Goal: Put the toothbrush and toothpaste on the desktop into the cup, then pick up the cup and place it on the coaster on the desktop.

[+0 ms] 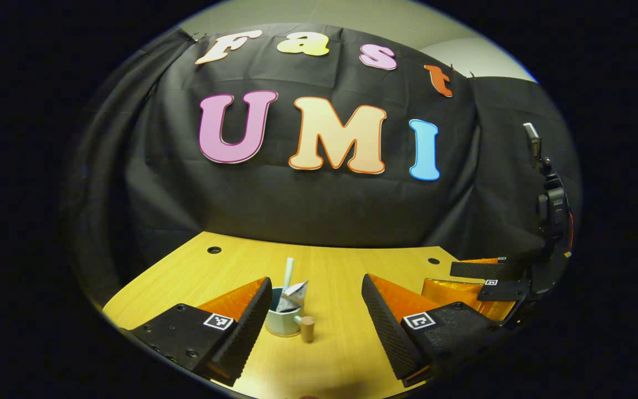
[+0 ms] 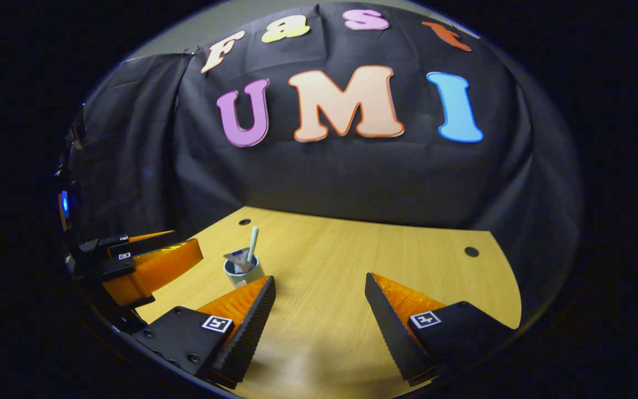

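A pale cup point(image 1: 281, 322) with a wooden handle point(image 1: 308, 328) stands upright on the wooden desktop point(image 1: 341, 260). In it stand a light toothbrush point(image 1: 288, 271) and a crumpled toothpaste tube point(image 1: 293, 296). My left gripper point(image 1: 316, 280) is open and holds nothing; the cup lies just ahead by its left finger. In the right gripper view the cup point(image 2: 240, 272), toothbrush point(image 2: 252, 243) and tube point(image 2: 237, 258) sit ahead to the left. My right gripper point(image 2: 319, 278) is open and empty over bare wood. The cup stands between the two grippers.
The black cloth wall closes the desktop's far side. Small round holes point(image 1: 214, 250) point(image 1: 433, 260) mark the far corners. The right gripper point(image 1: 485, 277) shows at the right edge of the left gripper view, the left gripper point(image 2: 147, 257) at the left edge of the right gripper view.
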